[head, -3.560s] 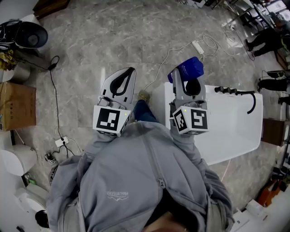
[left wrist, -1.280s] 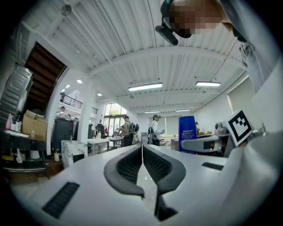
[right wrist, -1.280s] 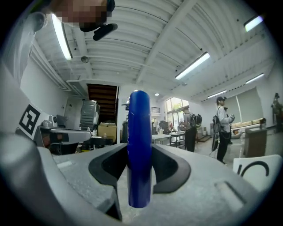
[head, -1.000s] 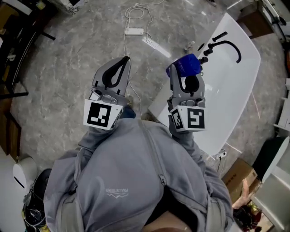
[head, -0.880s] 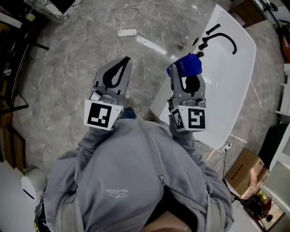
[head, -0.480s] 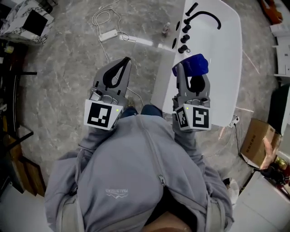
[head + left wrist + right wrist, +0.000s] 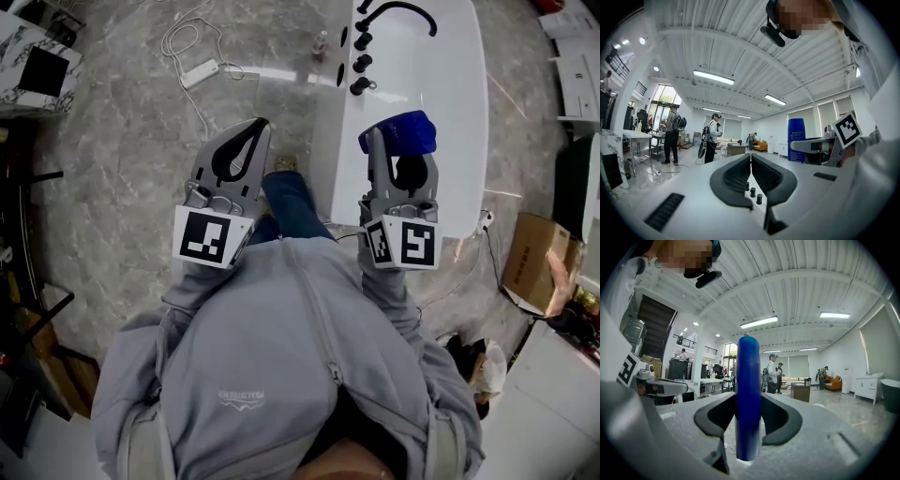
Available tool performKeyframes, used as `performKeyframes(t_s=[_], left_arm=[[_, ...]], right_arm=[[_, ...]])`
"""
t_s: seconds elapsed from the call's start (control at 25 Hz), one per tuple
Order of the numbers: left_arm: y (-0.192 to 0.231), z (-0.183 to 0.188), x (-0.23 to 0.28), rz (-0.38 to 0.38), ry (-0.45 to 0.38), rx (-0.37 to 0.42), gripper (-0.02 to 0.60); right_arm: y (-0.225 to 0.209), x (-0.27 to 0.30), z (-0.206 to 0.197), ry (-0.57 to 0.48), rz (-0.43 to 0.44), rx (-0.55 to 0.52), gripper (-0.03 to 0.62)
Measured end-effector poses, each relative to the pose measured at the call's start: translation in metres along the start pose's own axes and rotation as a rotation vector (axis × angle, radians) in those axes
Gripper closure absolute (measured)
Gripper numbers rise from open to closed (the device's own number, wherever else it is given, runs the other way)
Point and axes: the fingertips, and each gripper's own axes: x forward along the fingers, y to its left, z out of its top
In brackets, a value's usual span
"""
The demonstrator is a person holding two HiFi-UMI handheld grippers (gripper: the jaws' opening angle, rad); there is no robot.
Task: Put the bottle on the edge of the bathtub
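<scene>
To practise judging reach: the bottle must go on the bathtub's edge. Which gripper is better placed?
Right. The right gripper holds the blue bottle between its fingers above the white bathtub; the left gripper is shut, empty, over the floor.

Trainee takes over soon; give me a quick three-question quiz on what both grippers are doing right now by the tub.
1. True or false: the left gripper is shut and empty.
2. The right gripper is shut on: A) a red mug, B) a tall blue plastic bottle, C) nothing.
3. What black fixture is mounted on the glossy white bathtub?
Key: 1 true; 2 B; 3 the curved black tap with its knobs.
</scene>
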Motion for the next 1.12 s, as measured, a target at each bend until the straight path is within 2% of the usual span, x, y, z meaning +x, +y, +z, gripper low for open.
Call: performKeyframes(t_s=[0.24,0.6,0.92,1.12], left_arm=[[-0.003,-0.004,0.040,-0.047,0.022,-0.005,0.571],[0.004,-0.002,0.131,-0.117,0.015,0.023,0.571],[0.001,-0.004,0.201,-0.155,0.029,0.053,0.571],[-0.005,-0.010,0.224,-0.168,0.053,0.059,0.571]], right_arm=[[-0.025,0.024,-0.003,-0.008,-0.009,0.005,0.431],[-0.071,0.084,-0.004,-0.058,0.008,-0.030,0.431],[-0.110,0.120,-0.015,-0.053,0.020,-0.026,0.431],[-0.122,0.133,-0.023,-0.048,0.030,-0.015,0.431]])
